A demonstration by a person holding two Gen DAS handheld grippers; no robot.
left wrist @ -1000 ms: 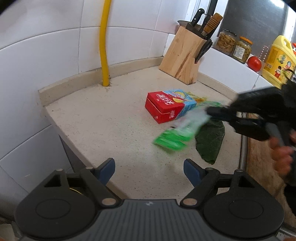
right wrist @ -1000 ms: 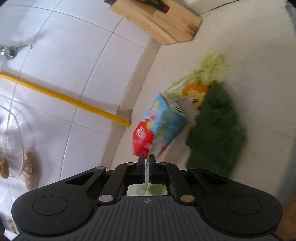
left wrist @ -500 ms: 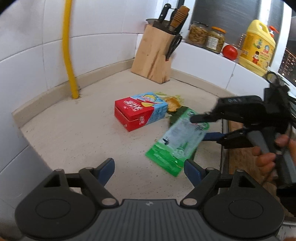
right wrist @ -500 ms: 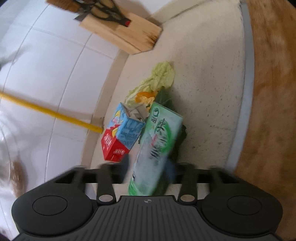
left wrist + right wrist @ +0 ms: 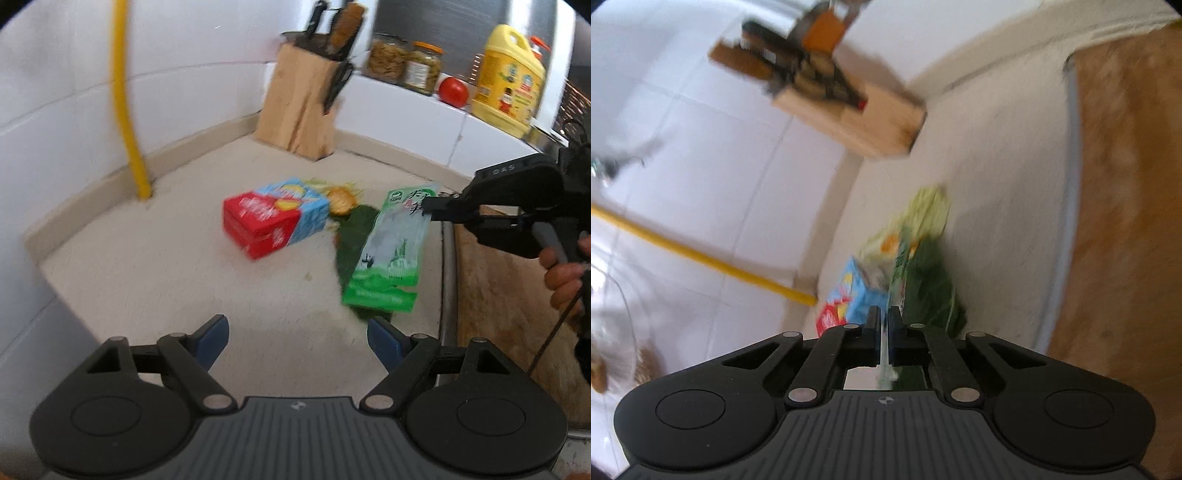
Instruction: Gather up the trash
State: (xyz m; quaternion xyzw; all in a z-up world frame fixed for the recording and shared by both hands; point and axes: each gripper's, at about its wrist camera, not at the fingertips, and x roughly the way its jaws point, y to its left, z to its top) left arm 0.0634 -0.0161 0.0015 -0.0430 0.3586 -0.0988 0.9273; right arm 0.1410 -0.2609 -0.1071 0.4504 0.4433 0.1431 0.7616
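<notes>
The bench [image 5: 155,280] is pale speckled stone, matt and faintly grainy. Glossy white tile [image 5: 55,110] lines the wall at 10 o'clock. The knife block [image 5: 299,110] is bare, grained wood. The green wrapper [image 5: 391,251] is shiny plastic film; the red-and-blue carton [image 5: 273,218] looks like printed card.

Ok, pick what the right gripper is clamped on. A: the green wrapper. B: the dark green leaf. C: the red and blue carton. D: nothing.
A: the right gripper pinches the top edge of the green wrapper, which hangs off its closed fingers.
</notes>
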